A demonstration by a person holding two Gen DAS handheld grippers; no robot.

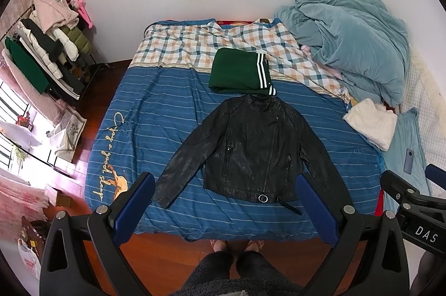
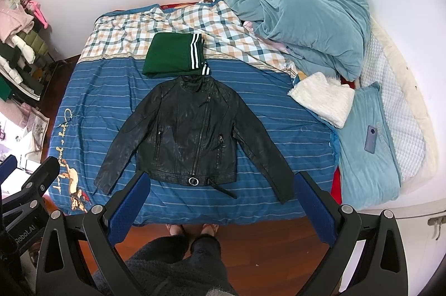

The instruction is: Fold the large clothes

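Note:
A black leather jacket [image 1: 251, 148] lies flat, front up, sleeves spread, on the blue striped bed cover [image 1: 156, 112]; it also shows in the right wrist view [image 2: 189, 128]. A folded green garment with white stripes [image 1: 239, 71] lies just beyond its collar, also in the right wrist view [image 2: 174, 55]. My left gripper [image 1: 225, 201] is open and empty, held high above the bed's near edge. My right gripper [image 2: 220, 195] is open and empty, held beside it at the same height.
A rumpled blue-grey duvet [image 2: 303, 25] and a folded white fluffy garment [image 2: 323, 98] lie at the bed's right. A phone [image 2: 370, 138] rests on a light blue pillow. A clothes rack [image 1: 47, 50] stands at the left. The person's feet [image 2: 192, 230] stand on the wood floor.

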